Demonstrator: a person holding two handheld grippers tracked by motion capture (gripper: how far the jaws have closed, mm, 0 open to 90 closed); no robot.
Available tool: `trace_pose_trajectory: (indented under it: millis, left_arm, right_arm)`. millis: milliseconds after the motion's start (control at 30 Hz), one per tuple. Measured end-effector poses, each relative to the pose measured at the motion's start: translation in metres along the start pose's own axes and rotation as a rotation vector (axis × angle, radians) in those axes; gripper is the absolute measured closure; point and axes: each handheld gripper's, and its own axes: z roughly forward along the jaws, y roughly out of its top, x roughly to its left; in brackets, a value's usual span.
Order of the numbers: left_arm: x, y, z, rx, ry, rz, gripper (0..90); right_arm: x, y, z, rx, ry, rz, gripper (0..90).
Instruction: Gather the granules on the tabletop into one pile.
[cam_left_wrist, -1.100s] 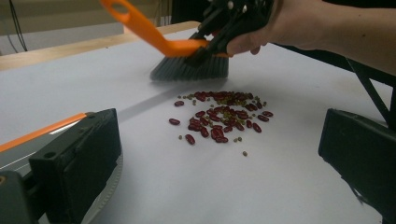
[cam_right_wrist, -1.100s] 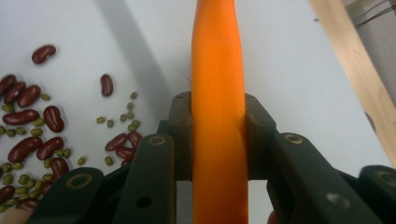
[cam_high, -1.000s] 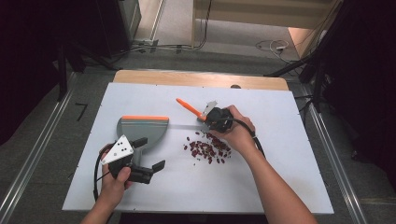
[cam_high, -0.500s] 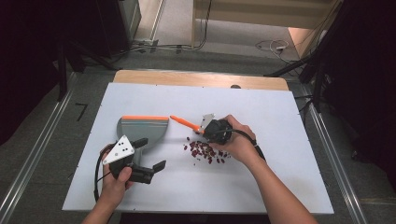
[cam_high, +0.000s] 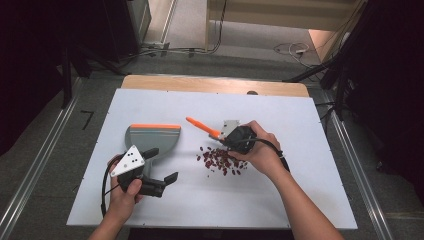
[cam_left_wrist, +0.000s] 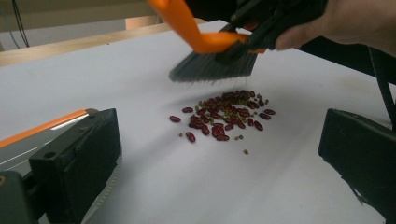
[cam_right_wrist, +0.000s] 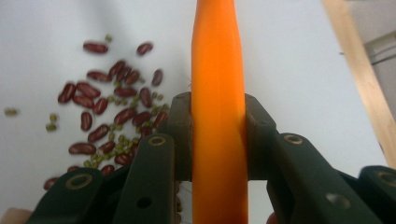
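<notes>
Beans (cam_high: 220, 161), dark red with small green ones mixed in, lie in a loose heap near the middle of the white table (cam_high: 310, 190) in the high view. Just right of the heap a hand holds the right hand-held gripper (cam_high: 231, 136), clenched on the orange handle of a small brush (cam_high: 202, 126) that points toward the upper left. Left of centre rests a grey dustpan (cam_high: 150, 140) with an orange edge, and at the lower left the left hand-held gripper (cam_high: 162, 167) sits with its jaws spread, grasping nothing, its tips just beside the dustpan.

From the left gripper view, the beans (cam_left_wrist: 224, 116) sit in the centre between the two black jaws, which stand wide apart and clear of them. Above the heap, at the top of the frame, the brush (cam_left_wrist: 212, 67) hangs with its dark bristles a little off the table. The dustpan (cam_left_wrist: 42, 128) shows at the left edge.

From the right gripper view, the orange handle (cam_right_wrist: 218, 93) runs straight up the middle, pinched between both pads, with the beans (cam_right_wrist: 112, 116) scattered at the left.
</notes>
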Motion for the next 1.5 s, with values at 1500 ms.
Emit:
trace_pose_trajectory:
  millis: [1500]
  left_arm:
    - [0.001, -0.002, -0.001, 0.004, 0.006, -0.002, 0.0]
  right_arm:
    - [-0.007, -0.014, 0.037, 0.07, 0.295, 0.846, 68.3]
